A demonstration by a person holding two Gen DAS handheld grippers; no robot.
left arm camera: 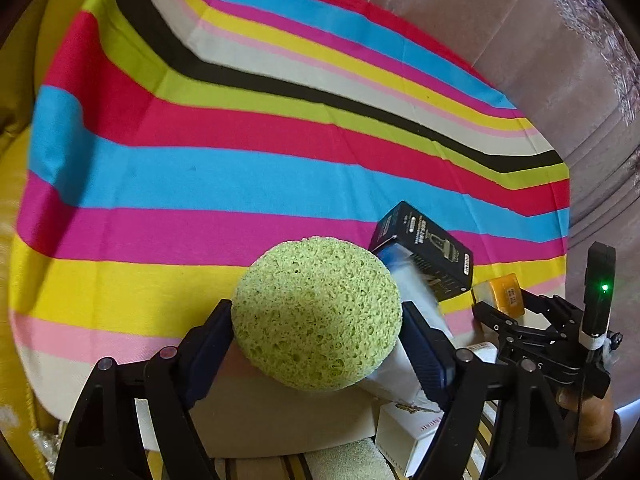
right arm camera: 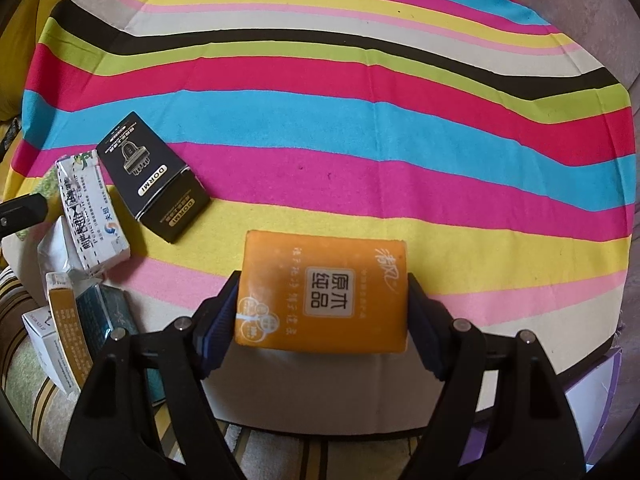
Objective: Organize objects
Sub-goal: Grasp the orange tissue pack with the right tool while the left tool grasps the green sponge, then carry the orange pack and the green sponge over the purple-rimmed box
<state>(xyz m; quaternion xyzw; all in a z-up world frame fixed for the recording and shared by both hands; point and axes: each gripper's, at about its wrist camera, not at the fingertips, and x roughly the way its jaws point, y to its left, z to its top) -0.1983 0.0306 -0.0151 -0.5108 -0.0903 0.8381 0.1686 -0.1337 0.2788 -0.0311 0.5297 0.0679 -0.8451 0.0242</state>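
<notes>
On the striped cloth (right arm camera: pixel 320 120), boxes (right arm camera: pixel 154 176) lie loose.

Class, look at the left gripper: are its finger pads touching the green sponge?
Touching. The left wrist view shows the green sponge wedged between the left gripper, both fingers pressed against its sides with no gap.

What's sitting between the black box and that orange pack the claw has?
Nothing: in the right wrist view only bare striped cloth lies between the black box and the orange pack. The white box lies on the black box's other side.
</notes>
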